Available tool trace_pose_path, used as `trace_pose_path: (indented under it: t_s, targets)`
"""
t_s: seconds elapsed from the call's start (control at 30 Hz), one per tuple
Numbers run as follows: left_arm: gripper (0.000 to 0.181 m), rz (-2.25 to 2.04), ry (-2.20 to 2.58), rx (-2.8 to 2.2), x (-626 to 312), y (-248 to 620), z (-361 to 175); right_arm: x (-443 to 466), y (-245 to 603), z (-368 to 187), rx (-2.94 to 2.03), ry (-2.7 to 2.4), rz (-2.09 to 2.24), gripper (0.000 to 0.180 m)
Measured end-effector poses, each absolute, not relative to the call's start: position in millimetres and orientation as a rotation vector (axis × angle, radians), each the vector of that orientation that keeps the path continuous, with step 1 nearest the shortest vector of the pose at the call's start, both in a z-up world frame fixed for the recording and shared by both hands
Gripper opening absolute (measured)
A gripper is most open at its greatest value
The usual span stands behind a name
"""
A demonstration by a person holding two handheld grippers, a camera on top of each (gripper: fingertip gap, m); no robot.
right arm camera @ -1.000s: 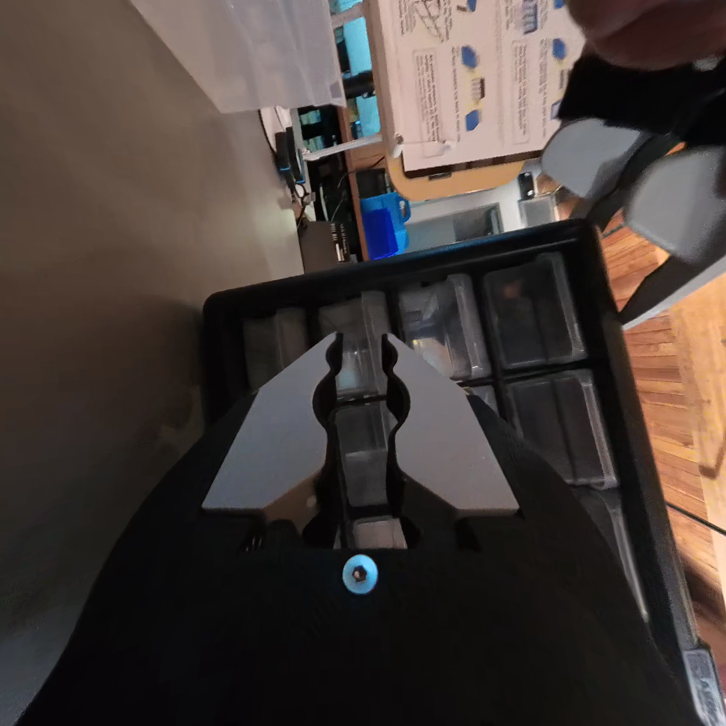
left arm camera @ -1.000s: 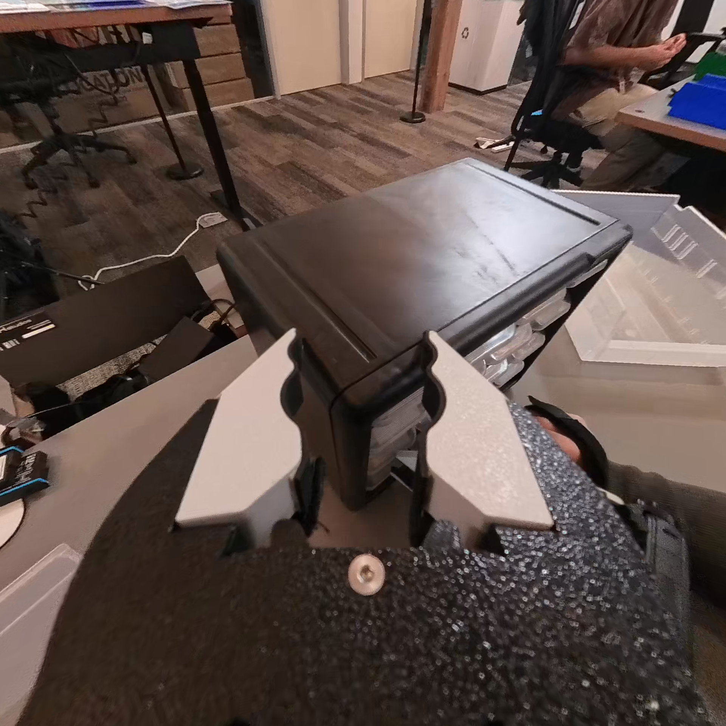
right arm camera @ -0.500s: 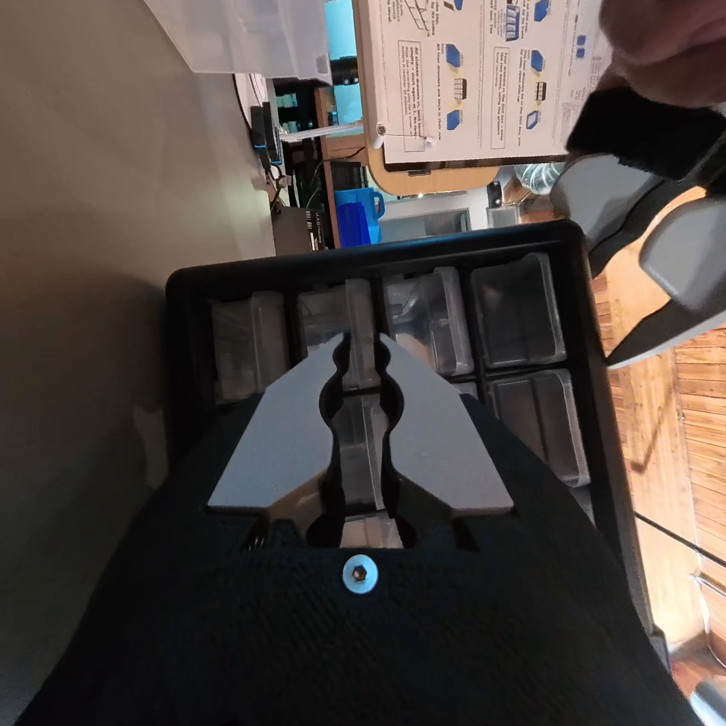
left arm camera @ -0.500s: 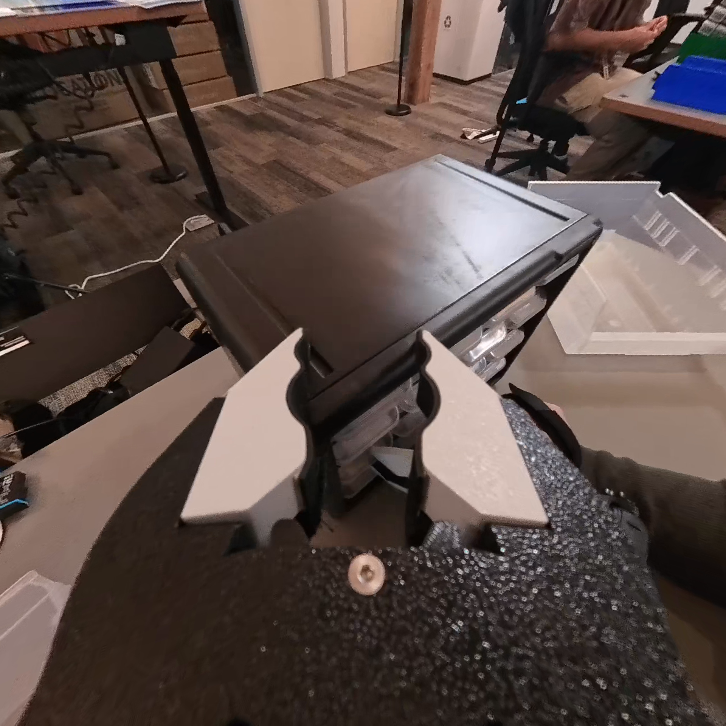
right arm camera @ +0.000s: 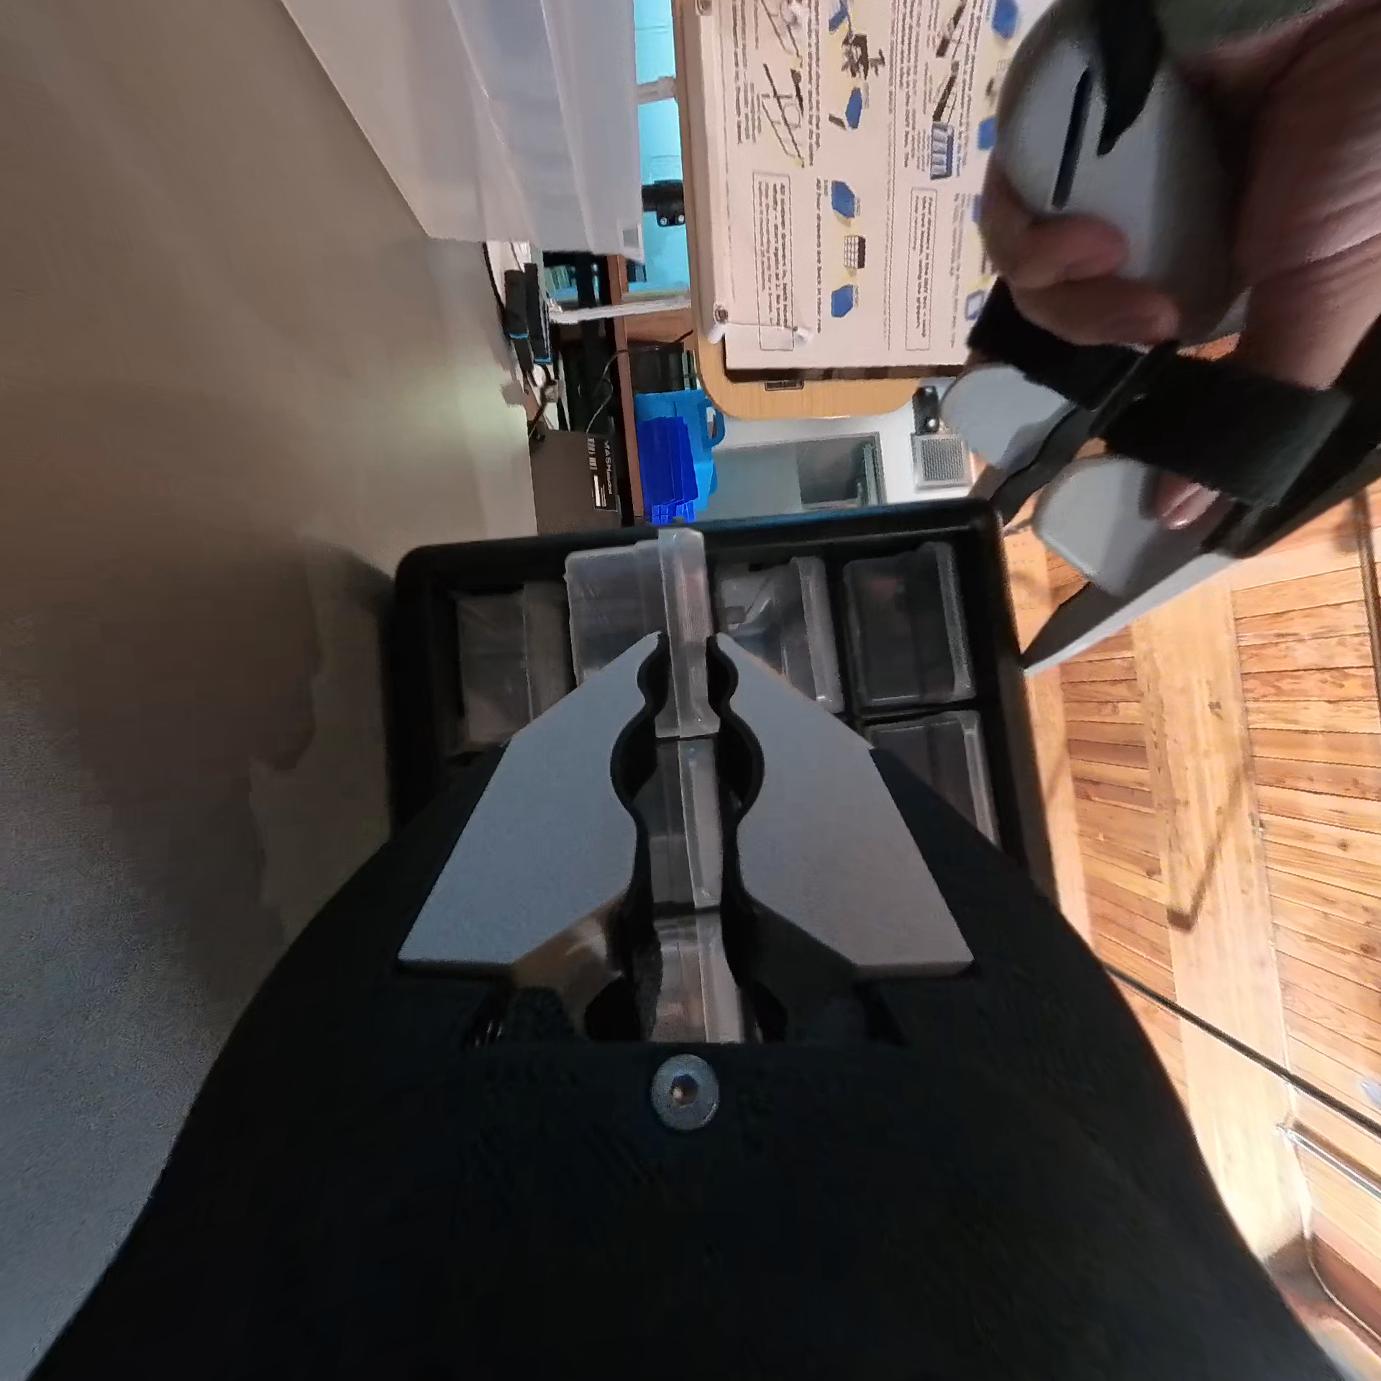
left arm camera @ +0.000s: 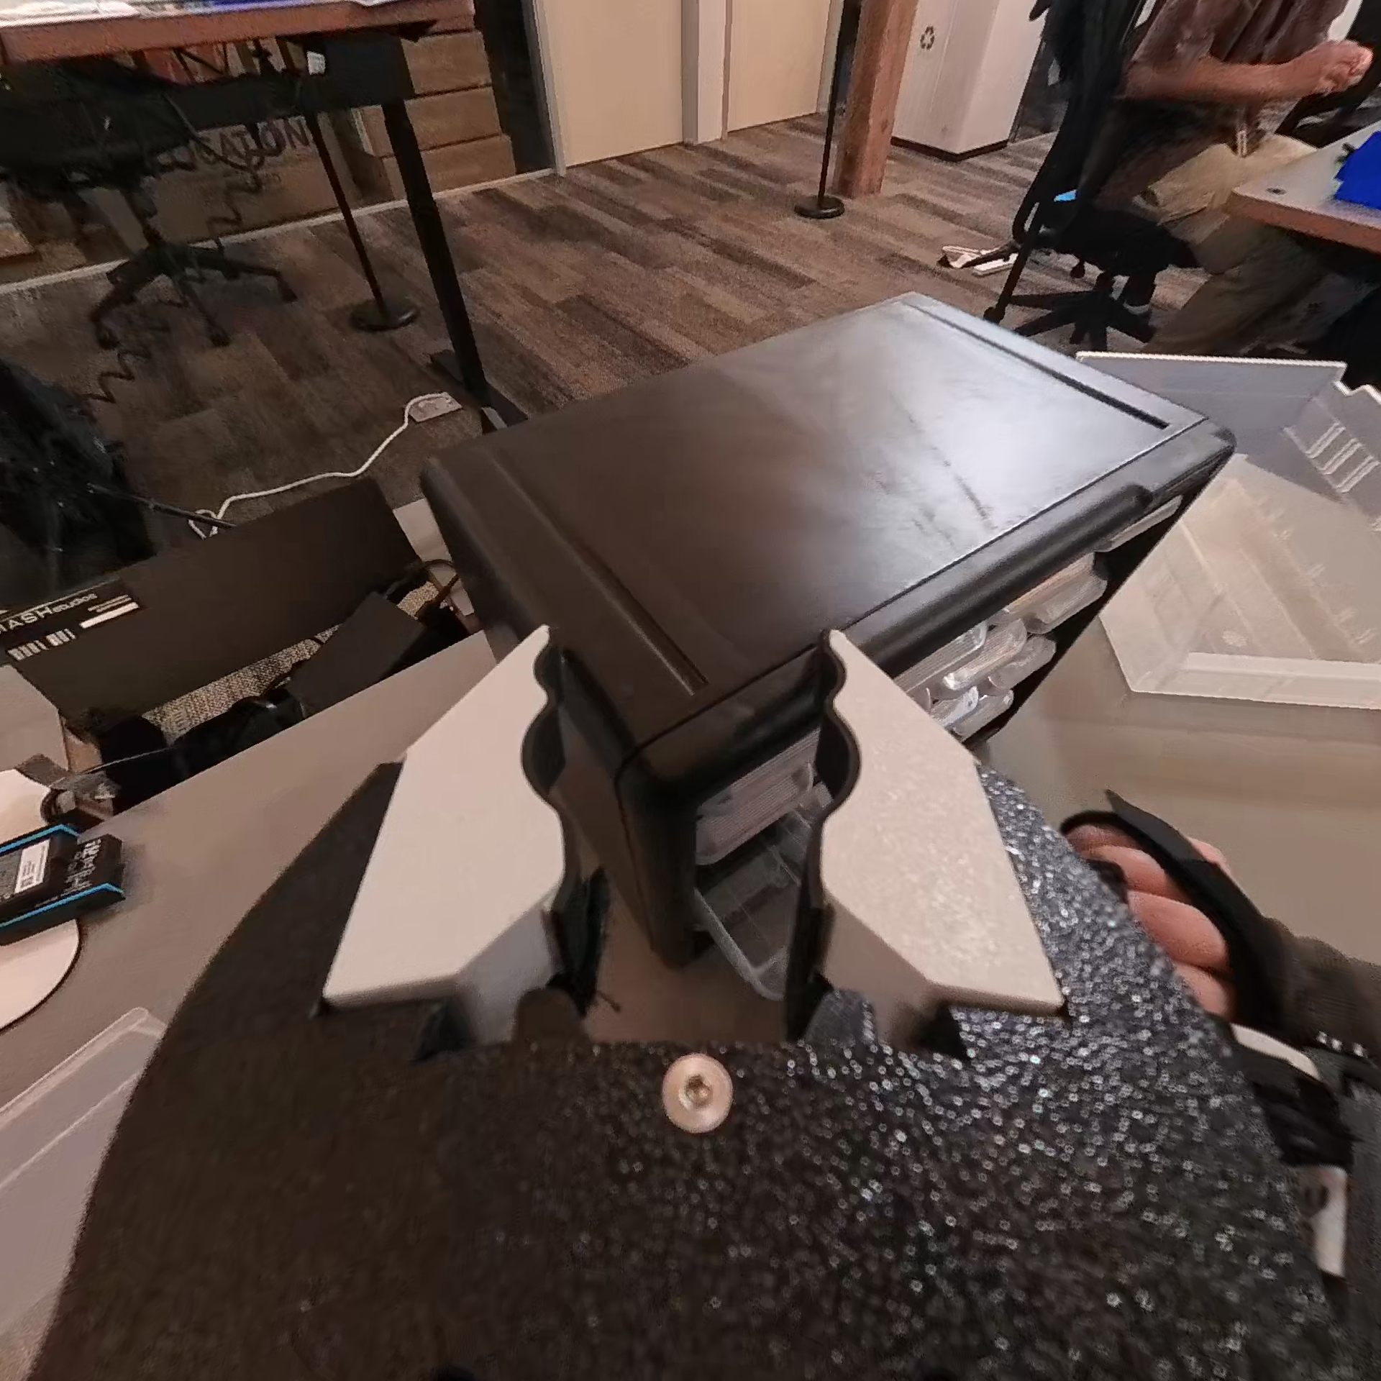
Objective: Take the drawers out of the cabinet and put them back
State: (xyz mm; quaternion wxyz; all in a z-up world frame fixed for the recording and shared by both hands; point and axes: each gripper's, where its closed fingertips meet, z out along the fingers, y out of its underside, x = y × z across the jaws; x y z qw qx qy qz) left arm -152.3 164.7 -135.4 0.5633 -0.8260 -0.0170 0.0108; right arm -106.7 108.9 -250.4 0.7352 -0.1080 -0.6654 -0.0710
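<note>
A black cabinet (left arm camera: pixel 822 508) with several clear drawers stands on the grey table (left arm camera: pixel 224 807). My left gripper (left arm camera: pixel 687 650) is open, and its fingers straddle the cabinet's near top corner. It also shows in the right wrist view (right arm camera: pixel 1005 478) at the cabinet's (right arm camera: pixel 994 598) edge. My right gripper (right arm camera: pixel 689 639) is shut on the handle of a clear drawer (right arm camera: pixel 605 605), which sticks partway out of the cabinet front. That drawer shows low in the left wrist view (left arm camera: pixel 747 934).
A large clear plastic bin (left arm camera: pixel 1270 598) stands just right of the cabinet. A small black device (left arm camera: pixel 52 874) and a clear lid (left arm camera: pixel 45 1121) lie at the left. A person sits on an office chair (left arm camera: pixel 1083 187) beyond the table.
The right gripper has drawn back with the drawer's handle in it, and the drawer now sticks out of the cabinet. The left gripper's fingers have spread a little on the cabinet corner.
</note>
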Motion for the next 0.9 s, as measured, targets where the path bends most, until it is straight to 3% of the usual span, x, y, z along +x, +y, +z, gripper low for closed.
trace_pose_path:
  t_s: [0.2,0.3,0.37,0.47,0.57,0.9]
  targets:
    - [0.064,0.024,-0.033,-1.945,-153,162,-135,-89,89,-251,-0.222,-1.463,-0.155,0.013]
    - [0.064,0.016,-0.034,-1.944,-153,162,-136,-90,88,-252,-0.241,-1.460,-0.106,0.068]
    - [0.064,0.012,-0.034,-1.943,-153,162,-136,-97,94,-255,-0.268,-1.471,-0.110,0.085]
    - [0.064,0.014,-0.032,-1.943,-153,162,-136,-111,107,-261,-0.283,-1.486,-0.190,0.078]
    - [0.063,0.012,-0.029,-1.942,-153,163,-135,-113,108,-265,-0.266,-1.494,-0.248,0.045]
    - [0.063,-0.005,-0.023,-1.940,-152,163,-136,-74,65,-261,-0.283,-1.534,-0.164,0.044]
